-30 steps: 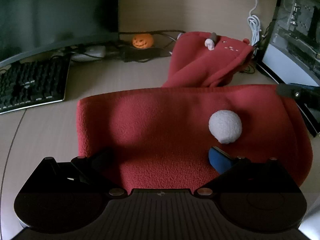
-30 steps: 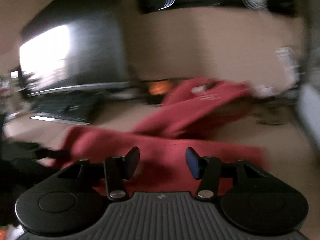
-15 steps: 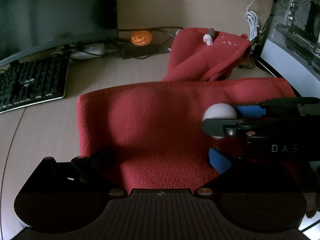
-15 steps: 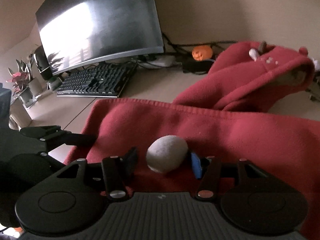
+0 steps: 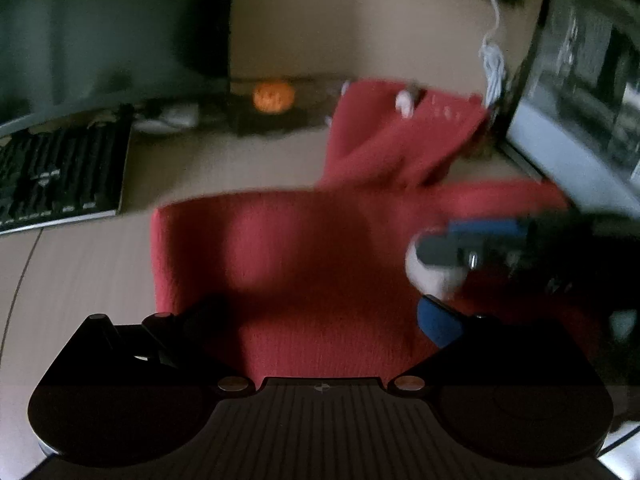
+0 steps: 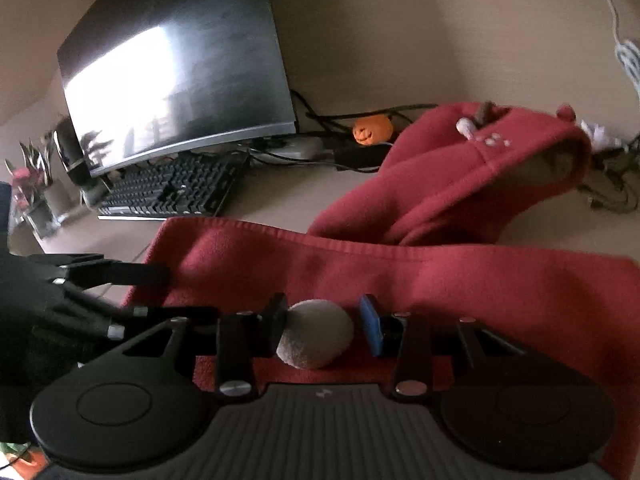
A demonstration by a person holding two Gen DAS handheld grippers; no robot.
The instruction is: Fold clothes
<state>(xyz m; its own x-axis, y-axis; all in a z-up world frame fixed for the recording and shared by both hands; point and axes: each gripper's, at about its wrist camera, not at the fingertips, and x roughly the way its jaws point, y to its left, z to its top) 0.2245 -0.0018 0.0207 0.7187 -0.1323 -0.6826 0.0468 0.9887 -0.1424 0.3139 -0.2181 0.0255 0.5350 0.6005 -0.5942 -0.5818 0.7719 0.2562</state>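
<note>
A red fleece garment (image 5: 300, 260) lies folded across the desk, its hood (image 6: 480, 168) bunched up behind. On its near part sits a grey pompom (image 6: 316, 340), also visible, blurred, as the pompom (image 5: 432, 280) in the left wrist view. My right gripper (image 6: 324, 326) is shut on this pompom, one pad on each side; from the left wrist view that gripper (image 5: 452, 240) reaches in from the right. My left gripper (image 5: 320, 320) stands open over the fabric's near edge, its fingers wide apart with cloth lying between them. In the right wrist view the left gripper (image 6: 152, 292) sits at the garment's left end.
A dark curved monitor (image 6: 180, 60) and a black keyboard (image 6: 172, 192) stand at the back left. An orange pumpkin figure (image 6: 372, 130) and black cables (image 6: 612, 188) lie behind the hood. A second screen (image 5: 580, 100) rises at the right. A potted plant (image 6: 28, 184) stands far left.
My right gripper came in from the right over the garment and shut on the grey pompom. The left gripper has stayed in place, still open.
</note>
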